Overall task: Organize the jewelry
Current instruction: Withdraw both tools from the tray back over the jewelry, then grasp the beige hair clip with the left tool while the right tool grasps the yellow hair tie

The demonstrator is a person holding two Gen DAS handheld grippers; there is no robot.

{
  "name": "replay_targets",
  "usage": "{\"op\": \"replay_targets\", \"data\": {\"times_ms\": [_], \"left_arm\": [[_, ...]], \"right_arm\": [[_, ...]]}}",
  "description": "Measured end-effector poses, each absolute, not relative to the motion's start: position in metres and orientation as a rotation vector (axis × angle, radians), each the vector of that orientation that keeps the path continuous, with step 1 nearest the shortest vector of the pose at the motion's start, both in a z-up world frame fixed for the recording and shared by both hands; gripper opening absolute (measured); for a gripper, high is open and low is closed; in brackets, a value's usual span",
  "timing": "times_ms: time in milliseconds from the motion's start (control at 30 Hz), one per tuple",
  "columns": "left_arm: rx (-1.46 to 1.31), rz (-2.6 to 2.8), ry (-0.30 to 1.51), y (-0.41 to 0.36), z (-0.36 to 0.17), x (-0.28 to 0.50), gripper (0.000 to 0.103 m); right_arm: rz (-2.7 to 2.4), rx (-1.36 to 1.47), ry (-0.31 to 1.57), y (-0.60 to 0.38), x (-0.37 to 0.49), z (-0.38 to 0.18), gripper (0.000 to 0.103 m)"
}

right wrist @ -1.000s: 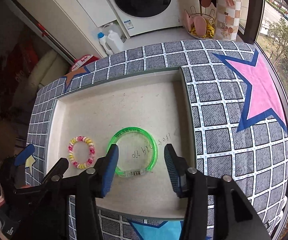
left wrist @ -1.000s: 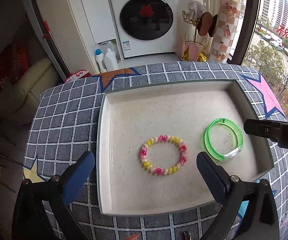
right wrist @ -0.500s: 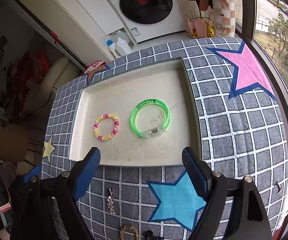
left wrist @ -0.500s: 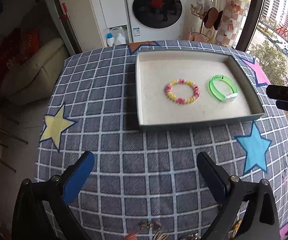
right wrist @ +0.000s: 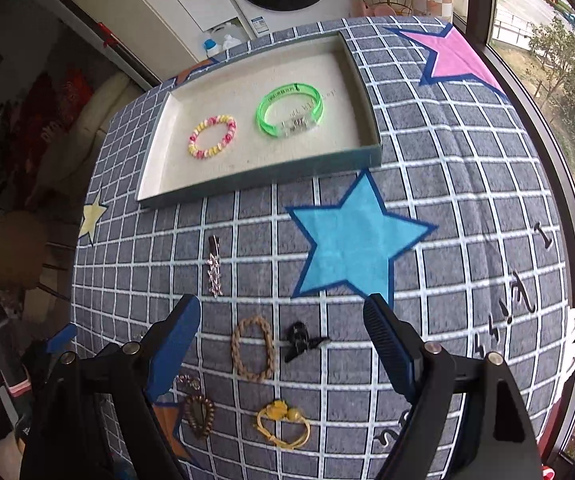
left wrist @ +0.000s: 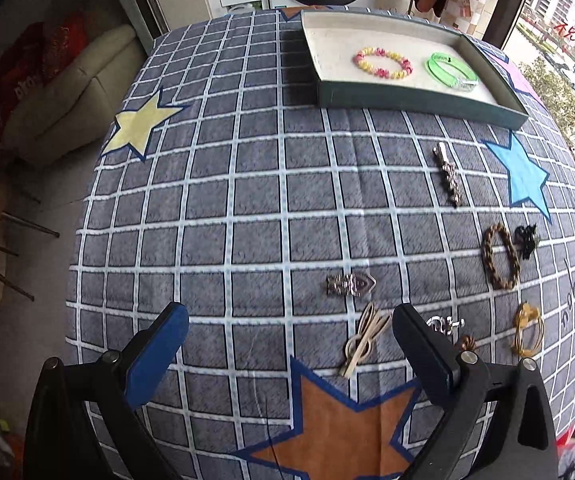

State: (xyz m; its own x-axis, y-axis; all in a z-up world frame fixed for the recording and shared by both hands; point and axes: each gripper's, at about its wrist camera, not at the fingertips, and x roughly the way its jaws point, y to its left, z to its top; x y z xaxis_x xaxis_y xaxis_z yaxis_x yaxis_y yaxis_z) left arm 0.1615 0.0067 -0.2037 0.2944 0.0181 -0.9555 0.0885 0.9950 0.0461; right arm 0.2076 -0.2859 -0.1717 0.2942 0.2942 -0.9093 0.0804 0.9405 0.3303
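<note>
Green and beaded bracelets already sorted, loose pieces waiting.
Both bracelets (right wrist: 289, 110) lie in the tray (right wrist: 367, 80); left gripper (left wrist: 287, 348) and right gripper (right wrist: 283, 344) hang spread and empty over the braided bracelet (right wrist: 252, 347) and clips, likely choosing.

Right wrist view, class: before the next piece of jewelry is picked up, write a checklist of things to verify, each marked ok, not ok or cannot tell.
1. Right claw open and empty: ok.
2. Left claw open and empty: ok.
3. Braided bracelet lies between the right claw's fingers, free of the black clip: ok.
4. Tray has bare floor beside the beaded bracelet and green bangle: ok.
5. All jewelry in the tray: not ok; the rhinestone clip and yellow cord piece sit on the cloth.
6. Height of right claw above the cloth: cannot tell.
</note>
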Motion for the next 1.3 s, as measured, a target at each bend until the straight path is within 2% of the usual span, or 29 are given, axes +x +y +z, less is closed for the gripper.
{"op": "replay_targets", "data": {"times_ms": [467,1033,1100,1233,1300], "left_arm": [[0.144,-0.059,1.292,-0.007,-0.23,0.134,0.103],[0.177,-0.093,1.268,-0.012,-0.237,0.137,0.103],[0.193,-0.096,1.276,-0.015,-0.239,0.137,0.097],[0.198,-0.1,1.281,-0.018,-0.243,0.137,0.097],[0.192,-0.107,1.278,-0.018,-0.244,0.137,0.089]], "right_arm": [[0.053,0.255,1.401,-0.272,0.133,-0.212,0.086],[0.047,0.143,1.416,-0.253,0.122,-0.233,0.086],[0.047,0.126,1.419,-0.248,0.126,-0.236,0.086],[0.054,0.095,1.423,-0.235,0.131,-0.242,0.086],[0.059,0.074,1.425,-0.229,0.132,-0.246,0.085]]}}
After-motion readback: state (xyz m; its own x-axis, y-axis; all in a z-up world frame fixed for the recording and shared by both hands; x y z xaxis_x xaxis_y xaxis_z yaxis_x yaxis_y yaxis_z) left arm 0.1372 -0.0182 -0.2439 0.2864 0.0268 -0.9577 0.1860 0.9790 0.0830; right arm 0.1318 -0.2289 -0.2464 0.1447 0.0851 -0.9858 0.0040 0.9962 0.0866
